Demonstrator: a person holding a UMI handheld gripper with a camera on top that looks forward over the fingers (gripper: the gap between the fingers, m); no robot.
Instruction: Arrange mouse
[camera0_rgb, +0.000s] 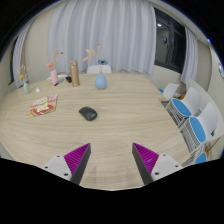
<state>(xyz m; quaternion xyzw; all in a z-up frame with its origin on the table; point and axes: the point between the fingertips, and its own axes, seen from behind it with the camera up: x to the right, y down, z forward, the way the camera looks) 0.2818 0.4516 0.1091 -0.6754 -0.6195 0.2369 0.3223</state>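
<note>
The gripper (110, 160) is hanging over the near side of the table (120, 125), its fingers wide apart and gripping nothing. The mouse (88, 113) is sitting on the table, far beyond the fingers and a bit left. Bottles (74, 73) are standing at the far side. Chairs (195, 115) are waiting on the right.

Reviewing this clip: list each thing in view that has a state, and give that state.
Gripper: open, empty, above the table.
Mouse: lying free on the table, well beyond the fingers.
Bottle: upright at the far edge.
Blue vase: upright beside the bottle.
Chairs: pulled up along the table's side.
Curtains: drawn.
</note>
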